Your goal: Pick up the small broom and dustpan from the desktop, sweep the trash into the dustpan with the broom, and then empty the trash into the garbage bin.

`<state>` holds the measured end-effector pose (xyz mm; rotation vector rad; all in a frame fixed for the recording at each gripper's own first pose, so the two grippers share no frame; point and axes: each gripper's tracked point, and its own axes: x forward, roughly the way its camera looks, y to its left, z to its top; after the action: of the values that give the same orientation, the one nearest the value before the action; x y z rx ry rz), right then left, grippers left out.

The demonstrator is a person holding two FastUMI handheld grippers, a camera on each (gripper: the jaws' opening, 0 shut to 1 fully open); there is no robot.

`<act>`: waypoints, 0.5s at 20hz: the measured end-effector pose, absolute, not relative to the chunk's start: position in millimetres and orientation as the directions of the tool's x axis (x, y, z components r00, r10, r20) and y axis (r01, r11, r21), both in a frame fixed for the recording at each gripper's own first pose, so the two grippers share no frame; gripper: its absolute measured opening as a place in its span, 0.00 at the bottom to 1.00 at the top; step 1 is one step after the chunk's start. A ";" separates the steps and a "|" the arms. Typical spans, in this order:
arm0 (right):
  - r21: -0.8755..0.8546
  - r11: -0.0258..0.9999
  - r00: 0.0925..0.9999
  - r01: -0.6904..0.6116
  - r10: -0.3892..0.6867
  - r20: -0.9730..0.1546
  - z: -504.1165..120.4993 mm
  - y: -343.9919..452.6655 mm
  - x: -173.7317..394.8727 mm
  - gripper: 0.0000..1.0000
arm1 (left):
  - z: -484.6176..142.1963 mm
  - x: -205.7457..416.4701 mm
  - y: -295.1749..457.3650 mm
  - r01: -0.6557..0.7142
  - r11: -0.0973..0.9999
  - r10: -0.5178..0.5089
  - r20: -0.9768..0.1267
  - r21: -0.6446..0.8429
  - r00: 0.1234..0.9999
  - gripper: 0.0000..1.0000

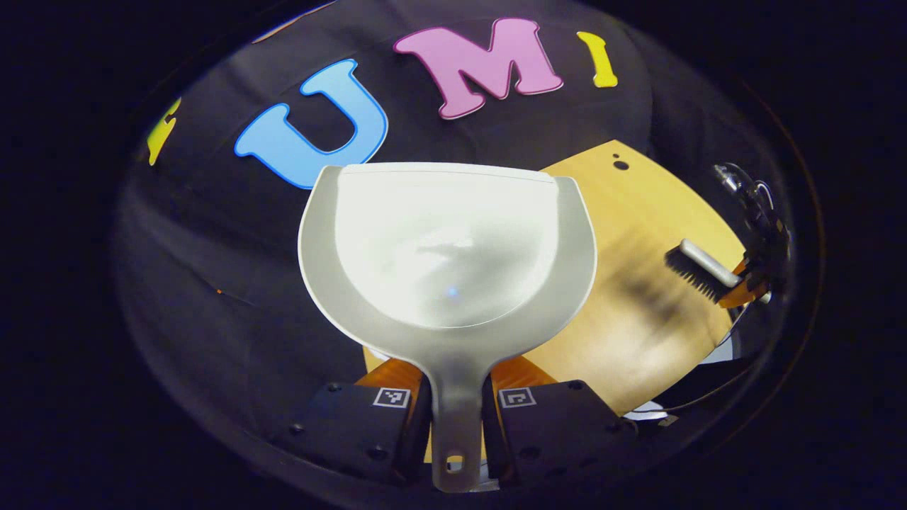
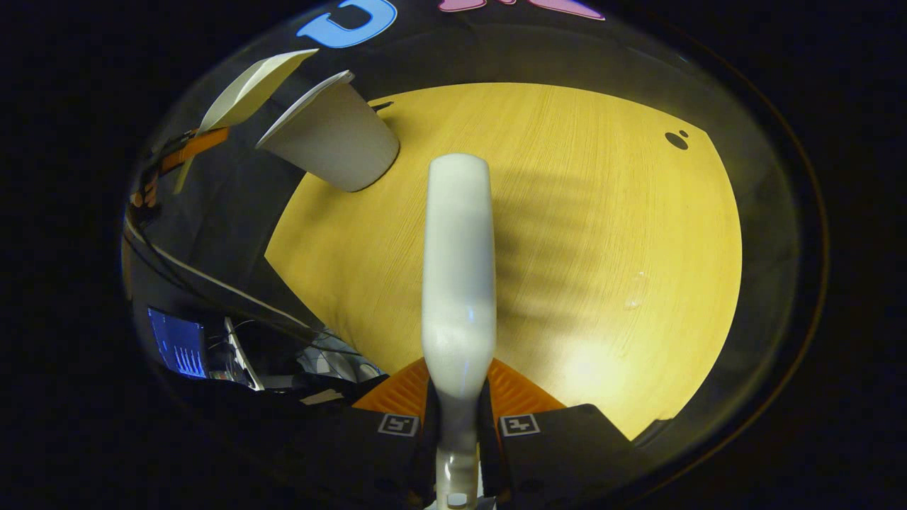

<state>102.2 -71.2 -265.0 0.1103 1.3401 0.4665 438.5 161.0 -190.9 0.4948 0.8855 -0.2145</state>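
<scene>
So I've got the dustpan (image 1: 446,248) pinched by its handle in the left gripper (image 1: 455,414), both fingers tight on it, pan lifted off the desk (image 1: 638,312) out over its edge. The right gripper (image 2: 457,418) is clamped on the broom (image 2: 458,283), held above the wood. In the right gripper view the bin (image 2: 333,142) sits tilted at the desk's far left corner, dustpan just beside it. I can't spot any trash on the desk, so I reckon it's dump time. Tip: get the pan's lip over the bin mouth first, then tilt slow, keeping the broom clear.
</scene>
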 end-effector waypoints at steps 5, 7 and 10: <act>0.302 0.930 0.203 -0.211 0.344 -0.917 -263.3 -74.4 97.0 0.28 | -188.1 441.7 153.6 0.434 0.893 -0.182 -0.784 0.120 0.593 0.29; 0.285 0.943 0.214 -0.172 0.318 -0.923 -270.1 -82.8 93.8 0.28 | -189.0 438.8 151.2 0.418 0.906 -0.204 -0.798 0.066 0.567 0.29; 0.277 0.957 0.218 -0.085 0.290 -0.932 -289.6 -90.0 88.8 0.28 | -217.3 422.8 148.0 0.370 0.927 -0.246 -0.834 -0.055 0.494 0.29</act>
<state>88.8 -90.0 -289.6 0.1805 1.3284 0.2611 422.8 148.0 -217.3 0.1382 0.9866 -0.3751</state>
